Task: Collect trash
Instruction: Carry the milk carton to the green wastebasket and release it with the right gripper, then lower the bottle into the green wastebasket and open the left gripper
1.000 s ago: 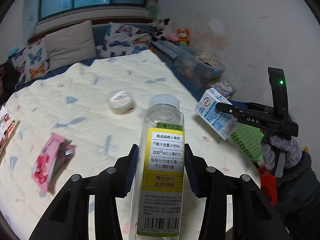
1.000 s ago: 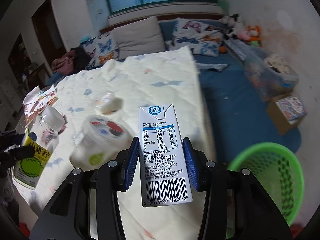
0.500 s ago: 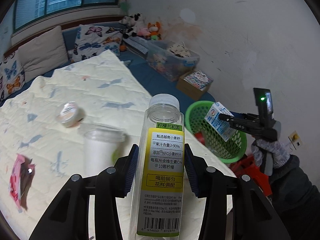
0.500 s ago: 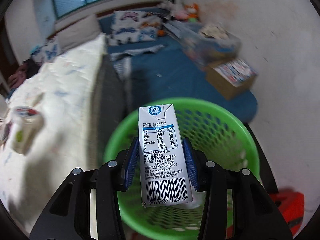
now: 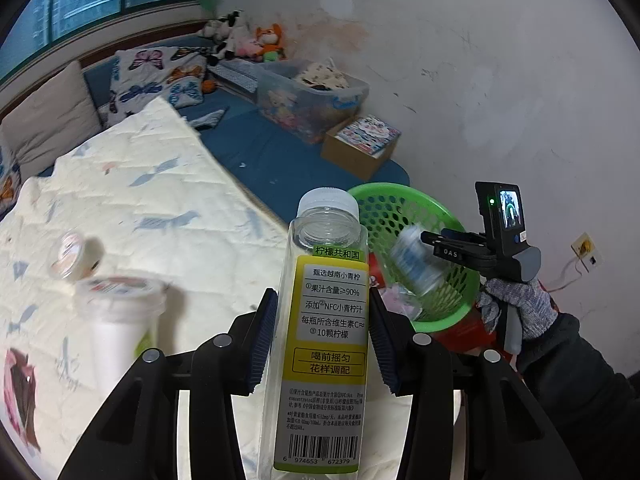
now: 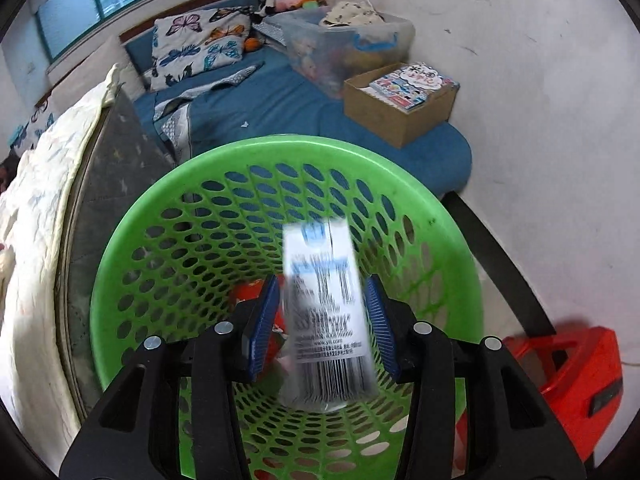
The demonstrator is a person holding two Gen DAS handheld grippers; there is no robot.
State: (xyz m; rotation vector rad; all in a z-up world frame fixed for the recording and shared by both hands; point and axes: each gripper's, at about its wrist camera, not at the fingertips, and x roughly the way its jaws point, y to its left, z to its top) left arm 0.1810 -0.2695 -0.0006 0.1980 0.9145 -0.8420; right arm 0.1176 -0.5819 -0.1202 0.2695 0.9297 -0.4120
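My left gripper [image 5: 322, 340] is shut on an empty clear juice bottle [image 5: 326, 332] with a yellow label and white cap, held upright over the bed edge. My right gripper [image 6: 322, 320] is open above the green mesh basket [image 6: 192, 184]. The white and blue milk carton [image 6: 326, 312] is blurred and loose between the jaws, falling into the basket. In the left wrist view the right gripper [image 5: 424, 238] hangs over the basket [image 5: 400, 196] with the blurred carton [image 5: 414, 266] under it. Other trash lies in the basket bottom.
A white yoghurt cup [image 5: 120, 320], a small round lid [image 5: 70, 254] and a pink wrapper [image 5: 20, 392] lie on the cream quilt [image 5: 140, 184]. A cardboard box [image 6: 400, 104], a clear storage bin [image 6: 344, 44] and a red stool [image 6: 576, 380] stand near the basket by the wall.
My right gripper moved lower over the basket and opened; the carton has left the pads and is dropping. The left gripper swung further right with the bottle.
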